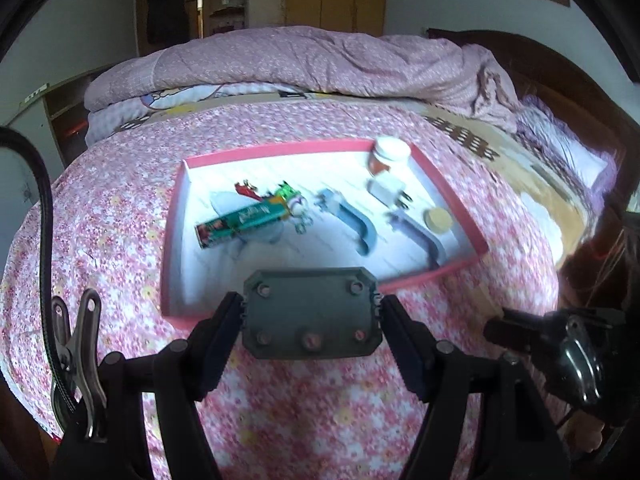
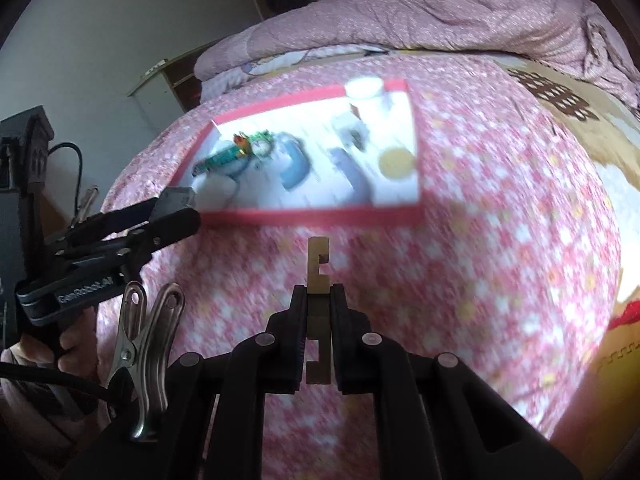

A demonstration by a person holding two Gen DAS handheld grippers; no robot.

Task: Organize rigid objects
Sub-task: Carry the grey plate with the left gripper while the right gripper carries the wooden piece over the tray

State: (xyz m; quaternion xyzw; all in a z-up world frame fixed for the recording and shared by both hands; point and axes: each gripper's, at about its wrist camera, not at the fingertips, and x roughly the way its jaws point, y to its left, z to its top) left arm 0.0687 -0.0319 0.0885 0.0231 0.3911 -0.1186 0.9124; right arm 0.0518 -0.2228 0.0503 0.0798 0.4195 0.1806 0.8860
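1. The left tongs [image 1: 310, 312] are clamped on a flat grey plate [image 1: 311, 312] with bevelled corners and round studs, gripped by its two short edges so its face stays level above the bed [image 1: 280, 400].
2. The right tongs [image 2: 319, 292] are clamped on a thin notched wooden piece [image 2: 318, 264], held upright by its flat sides, probably to drop it cleanly into the box.
3. The shallow red-rimmed box [image 1: 280, 148] lies on the flowered quilt, just ahead of both tongs.
4. Already inside the box: a green tube [image 1: 244, 220], two curved grey-blue mouldings [image 1: 356, 220], a white plug adapter [image 1: 386, 188], a white-lidded jar [image 1: 390, 154] and a round tan disc [image 1: 438, 219].
5. Everything looks hard and smooth; the soft quilt could let the box tilt.
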